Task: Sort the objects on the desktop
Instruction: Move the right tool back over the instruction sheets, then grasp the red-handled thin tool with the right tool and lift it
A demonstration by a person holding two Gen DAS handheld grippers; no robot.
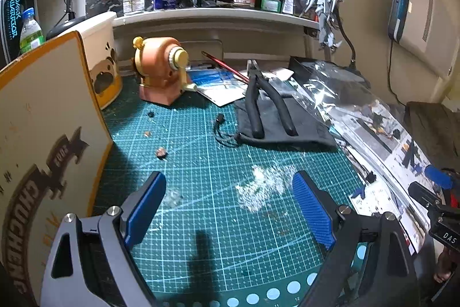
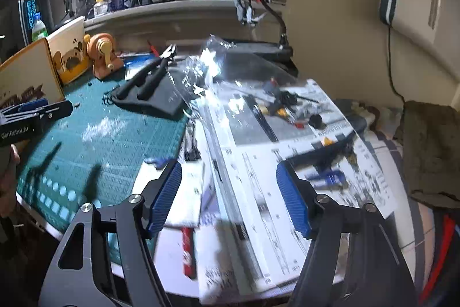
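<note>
Both my tongs stand wide and hold nothing: the left tongs hang over the green cutting mat, the right tongs over the printed sheets at the counter's right side.

Handling, as I judge it:
- Pliers, one pair, lying on a dark cloth pouch. Stiff and fairly heavy; the rubbery handles should grip well, so I would take both handles together near mid-length.
- Pouch, one. Soft and limp; pinch an edge or the drawstring.
- Pencil sharpener, one, upright at the mat's far left. Rigid and bulky; the crank may turn, so hold the body.
- Red pencil or brush, one. Thin and apt to roll.
- Clear plastic bag, one. Slippery, crumples.
- Printed sheets: several overlapping; count uncertain.
- Small model parts on the sheets: fragile, too many and too small to count.
</note>
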